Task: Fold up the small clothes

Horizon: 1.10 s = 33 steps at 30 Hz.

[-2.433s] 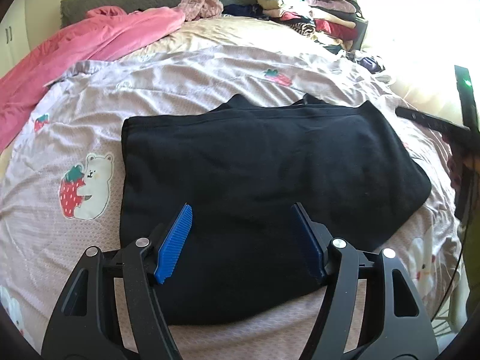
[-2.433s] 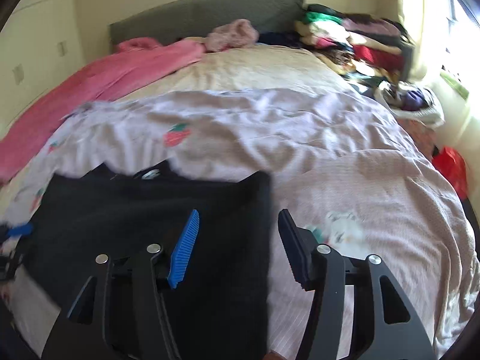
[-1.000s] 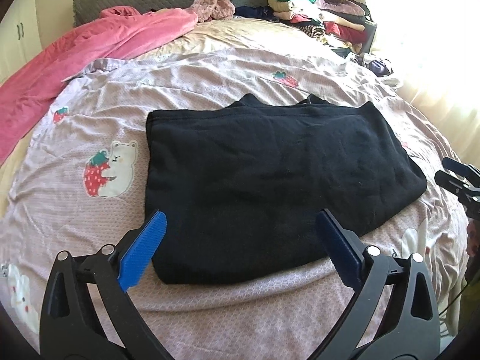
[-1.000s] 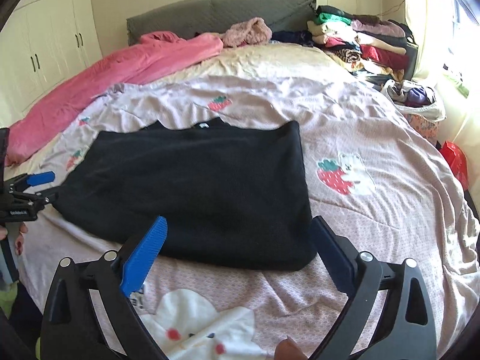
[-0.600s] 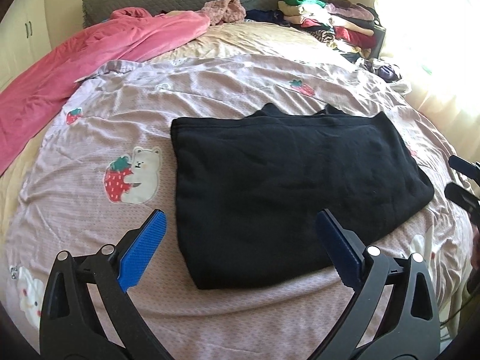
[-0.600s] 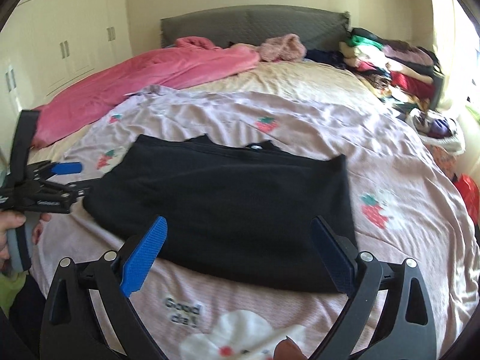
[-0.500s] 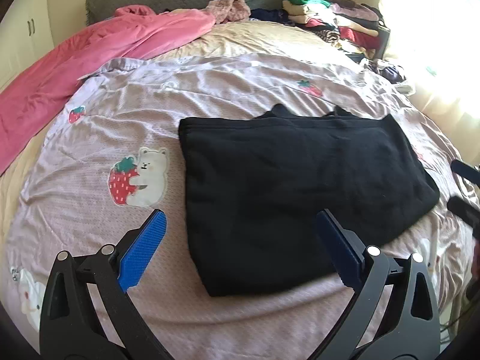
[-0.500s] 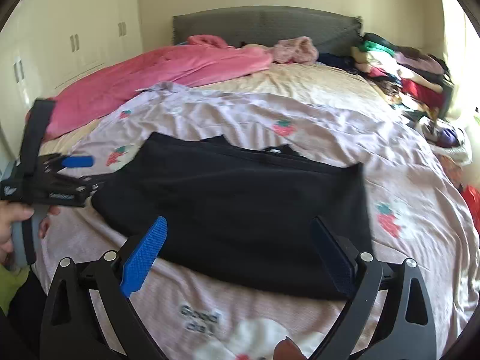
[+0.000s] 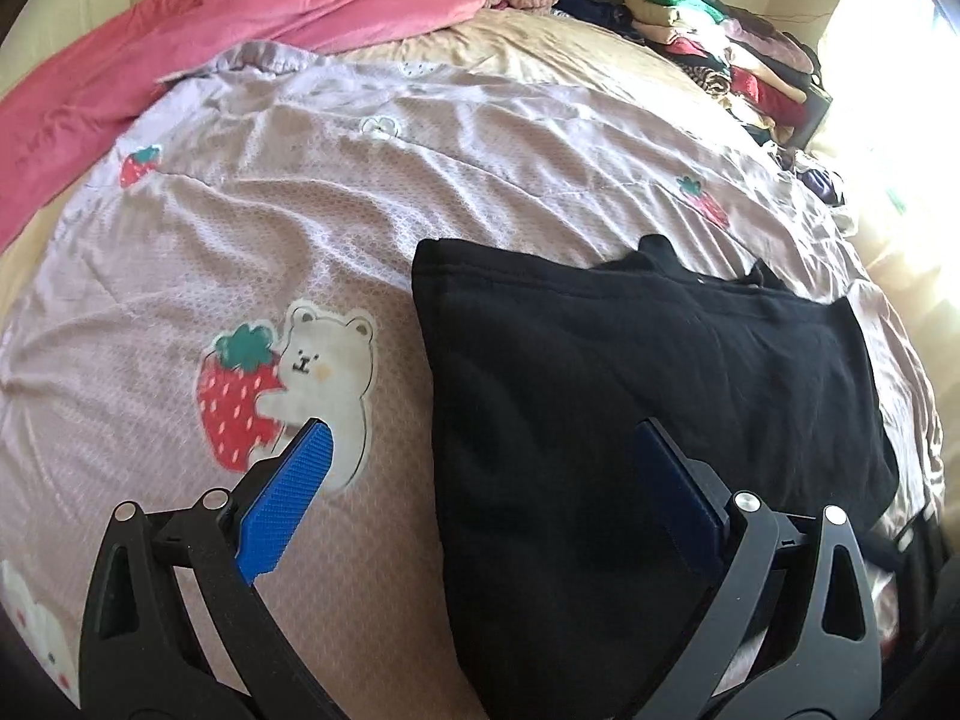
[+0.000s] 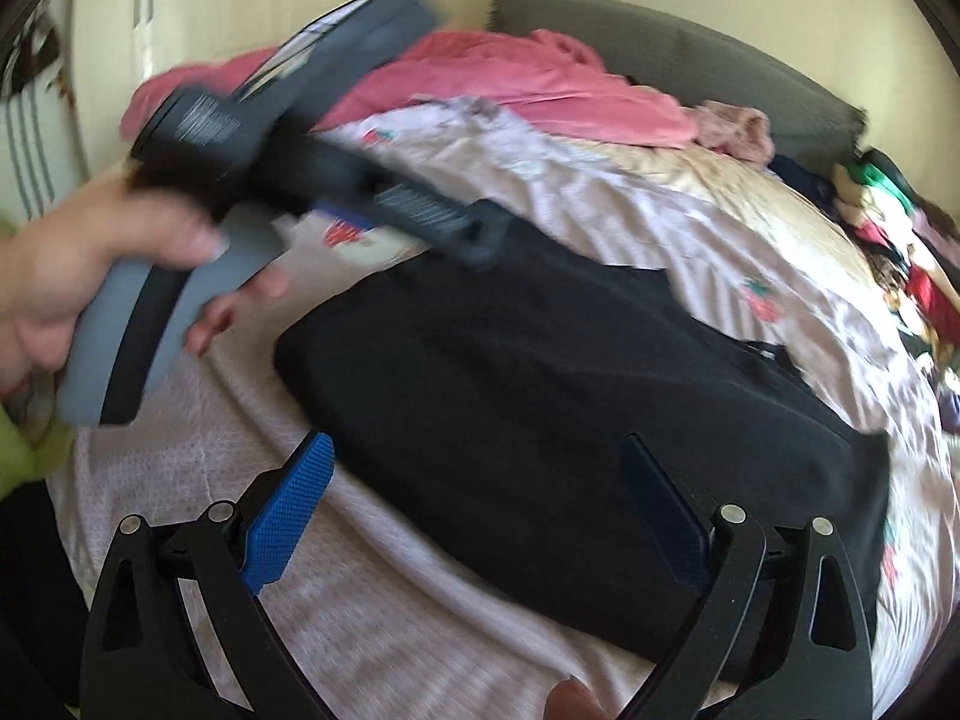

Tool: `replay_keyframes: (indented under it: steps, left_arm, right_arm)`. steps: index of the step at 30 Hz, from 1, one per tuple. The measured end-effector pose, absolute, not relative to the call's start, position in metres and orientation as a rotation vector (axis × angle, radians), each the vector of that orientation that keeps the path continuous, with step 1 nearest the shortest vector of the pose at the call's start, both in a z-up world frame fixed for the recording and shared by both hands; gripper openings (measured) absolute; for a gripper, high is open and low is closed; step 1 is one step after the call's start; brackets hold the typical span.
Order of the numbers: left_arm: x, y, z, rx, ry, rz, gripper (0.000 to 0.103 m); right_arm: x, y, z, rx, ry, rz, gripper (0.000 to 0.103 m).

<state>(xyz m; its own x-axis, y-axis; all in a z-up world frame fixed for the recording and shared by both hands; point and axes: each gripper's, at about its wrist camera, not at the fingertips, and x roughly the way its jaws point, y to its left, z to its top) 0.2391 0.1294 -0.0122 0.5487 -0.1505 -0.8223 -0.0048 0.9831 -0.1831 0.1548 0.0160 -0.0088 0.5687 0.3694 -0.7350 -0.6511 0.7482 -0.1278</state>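
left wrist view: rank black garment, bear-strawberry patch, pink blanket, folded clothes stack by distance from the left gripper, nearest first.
From the left gripper:
1. Black garment, under the right finger, lower right.
2. Bear-strawberry patch, just beyond the left fingertip.
3. Pink blanket, far left, near the headboard.
4. Folded clothes stack, far right corner.
The last two are too close to call.
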Motion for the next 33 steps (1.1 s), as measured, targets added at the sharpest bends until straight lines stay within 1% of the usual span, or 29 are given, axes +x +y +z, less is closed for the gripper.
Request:
replay_keyframes:
  steps: [7,9,11,14,15,16,17,18,19,21,23,25,26,27,29,30,33]
  left_arm:
    - [0.262,0.135,-0.021,-0.237,1.023,-0.127,0.093]
    - [0.264,0.135,-0.024,-0.245,1.030,-0.134,0.093]
    - [0.265,0.136,-0.026,-0.263,1.036,-0.140,0.093]
    - [0.266,0.139,-0.029,-0.291,1.044,-0.138,0.093]
    - [0.266,0.139,-0.029,-0.306,1.047,-0.142,0.093]
    - [0.266,0.141,-0.029,-0.340,1.049,-0.153,0.093]
    - [0.266,0.142,-0.029,-0.366,1.053,-0.159,0.092]
    - [0.265,0.143,-0.028,-0.389,1.058,-0.165,0.087]
    - [0.263,0.141,-0.026,-0.417,1.059,-0.177,0.085]
    - [0.261,0.139,-0.020,-0.459,1.060,-0.201,0.073]
    - [0.259,0.134,-0.012,-0.531,1.064,-0.236,0.066]
    - [0.257,0.125,-0.004,-0.538,1.056,-0.243,0.064]
    - [0.257,0.120,0.000,-0.533,1.050,-0.248,0.058]
    - [0.256,0.114,0.004,-0.533,1.044,-0.254,0.050]
    - [0.253,0.098,0.018,-0.543,1.019,-0.268,0.042]
    - [0.252,0.093,0.022,-0.540,1.011,-0.272,0.039]
    - [0.247,0.068,0.042,-0.511,0.967,-0.281,0.036]
  right_arm:
    - [0.155,0.051,-0.043,-0.553,0.768,0.586,0.093]
    - [0.154,0.060,-0.051,-0.596,0.740,0.560,0.089]
    - [0.155,0.065,-0.054,-0.616,0.712,0.546,0.081]
    - [0.160,0.065,-0.051,-0.608,0.684,0.554,0.058]
    - [0.161,0.062,-0.048,-0.594,0.680,0.558,0.035]
    - [0.163,0.056,-0.043,-0.564,0.672,0.571,0.015]
    - [0.163,0.049,-0.036,-0.526,0.666,0.597,0.012]
    - [0.164,0.043,-0.032,-0.502,0.661,0.603,0.009]
    - [0.165,0.035,-0.025,-0.463,0.656,0.613,0.008]
    - [0.166,0.021,-0.013,-0.384,0.636,0.627,0.007]
    - [0.164,0.006,-0.002,-0.338,0.600,0.615,0.007]
    - [0.163,-0.012,0.007,-0.288,0.564,0.602,0.007]
    - [0.163,-0.019,0.011,-0.264,0.555,0.595,0.007]
    - [0.163,-0.030,0.016,-0.236,0.543,0.578,0.007]
    - [0.161,-0.046,0.022,-0.201,0.521,0.554,0.007]
    - [0.160,-0.054,0.025,-0.180,0.513,0.542,0.007]
    - [0.156,-0.085,0.034,-0.109,0.485,0.507,0.007]
